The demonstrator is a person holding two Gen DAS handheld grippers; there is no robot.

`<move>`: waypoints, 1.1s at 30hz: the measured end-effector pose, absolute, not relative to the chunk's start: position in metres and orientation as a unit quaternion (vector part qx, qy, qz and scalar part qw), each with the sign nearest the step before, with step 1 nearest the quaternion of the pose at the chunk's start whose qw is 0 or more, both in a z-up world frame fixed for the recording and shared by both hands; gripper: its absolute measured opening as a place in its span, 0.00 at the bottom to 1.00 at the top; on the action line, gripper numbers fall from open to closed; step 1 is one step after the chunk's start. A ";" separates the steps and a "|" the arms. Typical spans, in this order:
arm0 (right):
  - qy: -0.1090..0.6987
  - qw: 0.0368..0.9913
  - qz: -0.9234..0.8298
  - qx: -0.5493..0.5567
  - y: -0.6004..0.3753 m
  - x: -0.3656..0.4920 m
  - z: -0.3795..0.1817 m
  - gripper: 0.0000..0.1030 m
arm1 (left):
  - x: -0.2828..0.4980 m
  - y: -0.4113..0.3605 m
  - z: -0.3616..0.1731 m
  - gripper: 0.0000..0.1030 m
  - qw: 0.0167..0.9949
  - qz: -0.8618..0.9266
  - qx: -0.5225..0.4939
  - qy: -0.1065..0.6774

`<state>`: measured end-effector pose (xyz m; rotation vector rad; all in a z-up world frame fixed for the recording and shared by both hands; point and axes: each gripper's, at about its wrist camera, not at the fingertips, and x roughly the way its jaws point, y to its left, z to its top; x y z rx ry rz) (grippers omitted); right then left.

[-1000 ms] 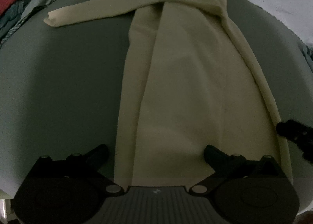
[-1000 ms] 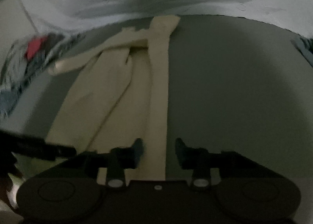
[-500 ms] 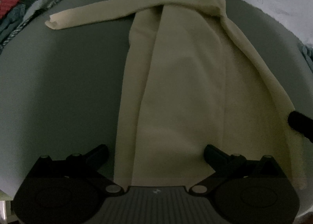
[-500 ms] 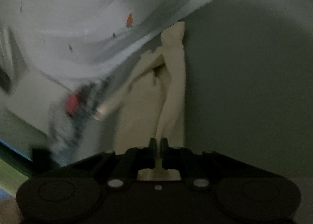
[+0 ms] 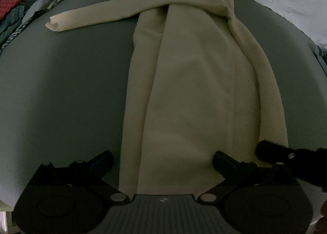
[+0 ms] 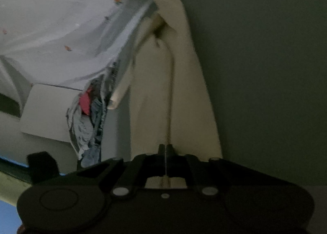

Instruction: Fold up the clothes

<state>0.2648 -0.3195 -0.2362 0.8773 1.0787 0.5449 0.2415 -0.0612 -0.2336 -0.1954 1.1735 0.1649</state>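
Cream top half-folded, and I've got its near sleeve!

My right gripper (image 6: 165, 149) pinches the cream top's (image 5: 194, 90) sleeve end; left gripper (image 5: 162, 158) gapes wide; far sleeve sprawls unfolded.

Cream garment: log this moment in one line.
left gripper: open over hem | right gripper: shut on cream garment sleeve end | sleeve lifted

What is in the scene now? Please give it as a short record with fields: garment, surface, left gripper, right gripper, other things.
garment: cream long-sleeved garment, laid flat, one sleeve stretched out to the left
surface: grey table
left gripper: left gripper, jaws wide open, hovering at the near hem, holding nothing
right gripper: right gripper, jaws shut on the garment's right sleeve edge
other things: pile of mixed clothes at the far left; pale printed sheet beyond the table
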 end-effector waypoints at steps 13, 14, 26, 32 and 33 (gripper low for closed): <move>0.436 0.864 0.186 0.170 -0.295 0.269 -0.184 0.31 | 0.257 -0.051 -0.236 1.00 0.810 0.077 -0.093 0.574; 0.439 0.866 0.183 0.154 -0.289 0.269 -0.186 0.31 | 0.257 -0.051 -0.236 1.00 0.809 0.077 -0.093 0.575; 0.431 0.882 0.186 0.043 -0.258 0.270 -0.188 0.40 | 0.258 -0.047 -0.237 1.00 0.808 0.076 -0.093 0.578; 0.428 0.886 0.175 0.033 -0.258 0.274 -0.190 0.16 | 0.260 -0.043 -0.238 1.00 0.808 0.076 -0.092 0.577; 0.428 0.886 0.175 0.036 -0.258 0.274 -0.190 0.11 | 0.260 -0.042 -0.238 1.00 0.808 0.075 -0.092 0.578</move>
